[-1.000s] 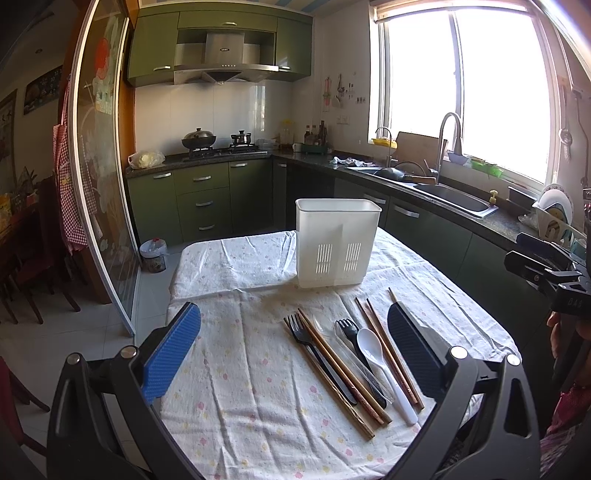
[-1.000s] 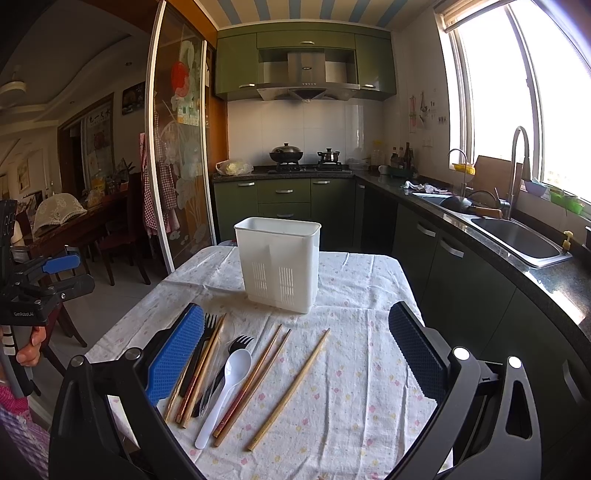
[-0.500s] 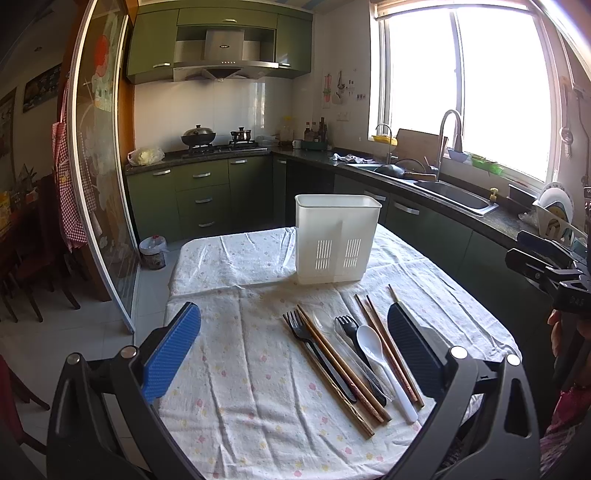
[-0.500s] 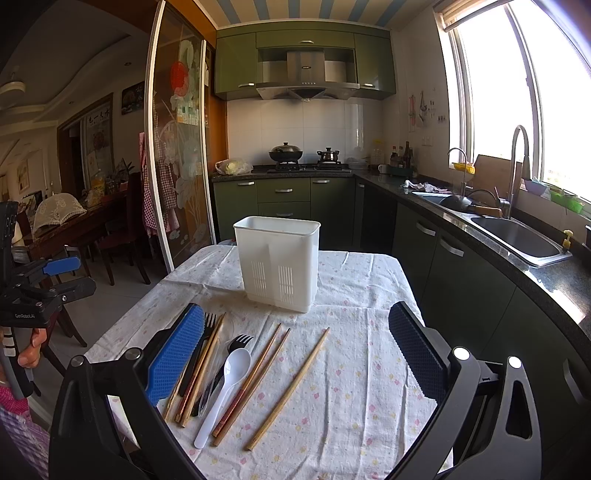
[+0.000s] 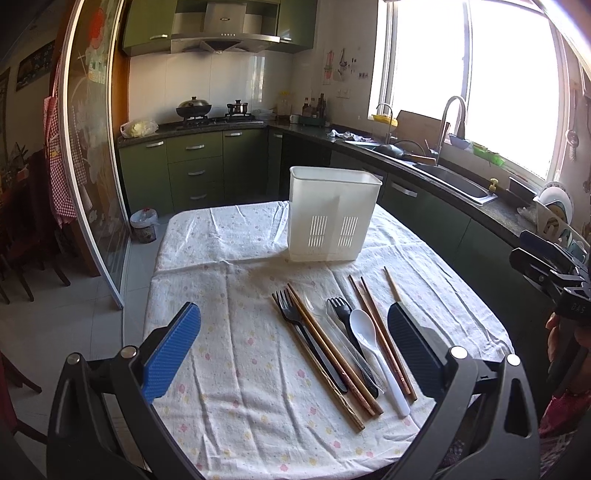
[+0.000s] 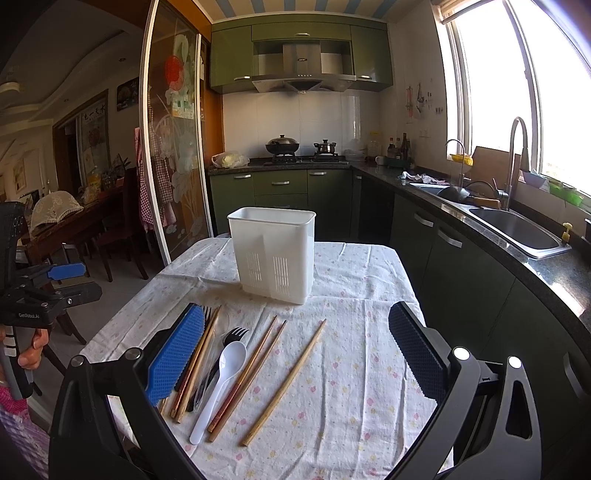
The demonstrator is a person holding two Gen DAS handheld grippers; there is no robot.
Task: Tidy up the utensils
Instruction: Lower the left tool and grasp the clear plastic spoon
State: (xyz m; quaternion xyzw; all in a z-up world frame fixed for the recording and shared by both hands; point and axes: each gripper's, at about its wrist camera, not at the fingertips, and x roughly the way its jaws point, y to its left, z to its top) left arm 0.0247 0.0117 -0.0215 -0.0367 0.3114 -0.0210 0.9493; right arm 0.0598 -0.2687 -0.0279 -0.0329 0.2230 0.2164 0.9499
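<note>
The left tongs (image 5: 293,345) hang wide open above the near edge of the bench (image 5: 229,373), holding nothing; the right tongs (image 6: 295,354) are likewise spread wide and empty. On the bench, covered by a white cloth with small pastel flowers, the utensils lie in a loose row. Counted from the left in the left wrist view: one black plastic fork (image 5: 295,321) beside a pair of brown wooden chopsticks (image 5: 332,350), one clear plastic spoon (image 5: 314,301) that is hard to make out, a second black plastic fork (image 5: 341,312), one white plastic spoon (image 5: 369,334), a second pair of darker chopsticks (image 5: 373,312), and a single pale chopstick (image 5: 391,284) apart at the right. Behind them, toward the far end, stands one white plastic utensil holder with slotted sides (image 5: 332,214), upright and well apart from the row. Beyond the bench runs a kitchen with green cabinets (image 5: 195,166), a steel range hood (image 5: 221,31), a steel sink (image 6: 517,229) and a bright window (image 5: 509,74) on the right.
</note>
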